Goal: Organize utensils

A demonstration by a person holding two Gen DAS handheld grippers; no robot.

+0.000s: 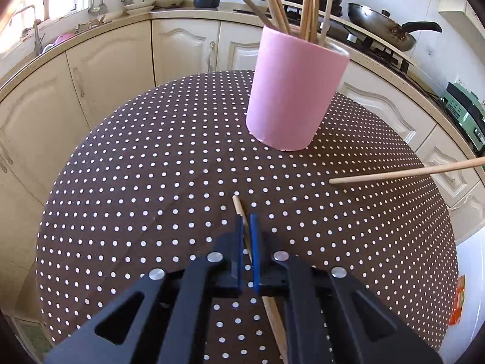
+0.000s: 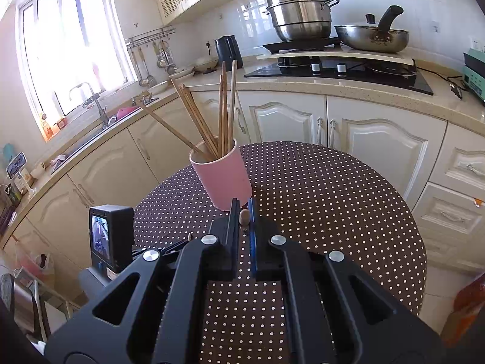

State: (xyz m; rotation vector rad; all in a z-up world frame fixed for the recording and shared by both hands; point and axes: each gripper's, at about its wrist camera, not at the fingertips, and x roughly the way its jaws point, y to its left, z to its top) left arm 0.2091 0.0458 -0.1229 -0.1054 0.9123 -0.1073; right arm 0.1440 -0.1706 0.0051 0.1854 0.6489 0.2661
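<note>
Your left hand-held gripper [image 1: 248, 223] is clamping a chopstick [image 1: 239, 209] lying on the dotted table [image 1: 151, 182], your right hand-held gripper [image 2: 242, 212] is gripping another chopstick [image 2: 244, 217], seen end-on in its own view, side-on [image 1: 406, 171] from the left, pink cup [image 2: 225, 179] standing just beyond.

Left gripper [image 1: 248, 223]: matte black plastic linkage arms with triangular cutouts, round silver rivets at the pivots, blue pads lining the inner faces of both fingers. Right gripper [image 2: 242, 210]: same build, blue pad on one finger.
</note>
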